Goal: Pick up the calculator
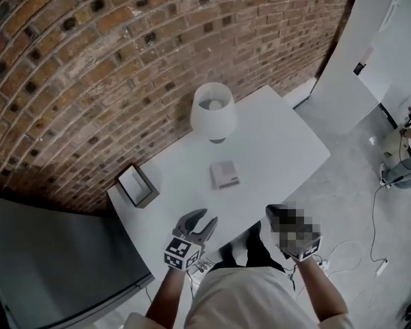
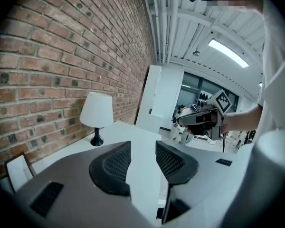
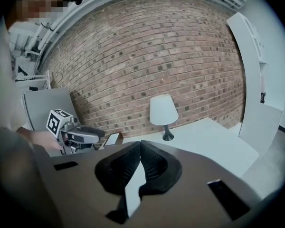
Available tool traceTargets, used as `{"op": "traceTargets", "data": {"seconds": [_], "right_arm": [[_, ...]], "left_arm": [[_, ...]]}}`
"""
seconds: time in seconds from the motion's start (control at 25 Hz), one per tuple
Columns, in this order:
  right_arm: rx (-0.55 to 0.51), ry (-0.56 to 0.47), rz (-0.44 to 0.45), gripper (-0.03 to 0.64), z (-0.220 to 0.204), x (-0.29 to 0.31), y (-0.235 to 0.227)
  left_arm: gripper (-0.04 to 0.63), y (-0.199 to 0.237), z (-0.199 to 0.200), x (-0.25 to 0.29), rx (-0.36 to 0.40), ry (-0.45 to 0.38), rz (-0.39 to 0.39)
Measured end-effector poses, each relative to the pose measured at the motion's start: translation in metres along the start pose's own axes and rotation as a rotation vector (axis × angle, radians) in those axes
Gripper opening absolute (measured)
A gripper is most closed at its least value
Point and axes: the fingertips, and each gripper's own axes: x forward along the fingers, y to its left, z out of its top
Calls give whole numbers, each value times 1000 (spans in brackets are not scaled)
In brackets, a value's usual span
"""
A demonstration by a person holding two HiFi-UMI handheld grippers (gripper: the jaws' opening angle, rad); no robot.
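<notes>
The calculator [image 1: 225, 175], a small flat grey square, lies near the middle of the white table [image 1: 288, 142], just in front of the lamp. Both grippers hover at the table's near edge, short of it. My left gripper [image 1: 204, 218] [image 2: 143, 146] is open, with only bare tabletop showing in the gap between its jaws. My right gripper [image 1: 274, 214] [image 3: 140, 144] is partly under a mosaic patch in the head view; in its own view the jaw tips touch and hold nothing. Neither gripper view shows the calculator.
A white lamp [image 1: 213, 112] stands at the table's back by the brick wall [image 1: 89, 60]. A small dark box with a white face [image 1: 137, 186] sits at the table's left end. A grey panel [image 1: 48, 266] lies left, a white cabinet [image 1: 370, 46] and floor cables [image 1: 383, 184] right.
</notes>
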Motion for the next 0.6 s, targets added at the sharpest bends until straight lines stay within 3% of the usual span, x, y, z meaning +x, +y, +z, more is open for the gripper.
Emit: {"op": "traceTargets", "data": {"seconds": [0.6], "right_arm": [[-28,137,228,12,-2,98,-83]], "left_arm": [[196,40,-17,108,81,154,173]]}}
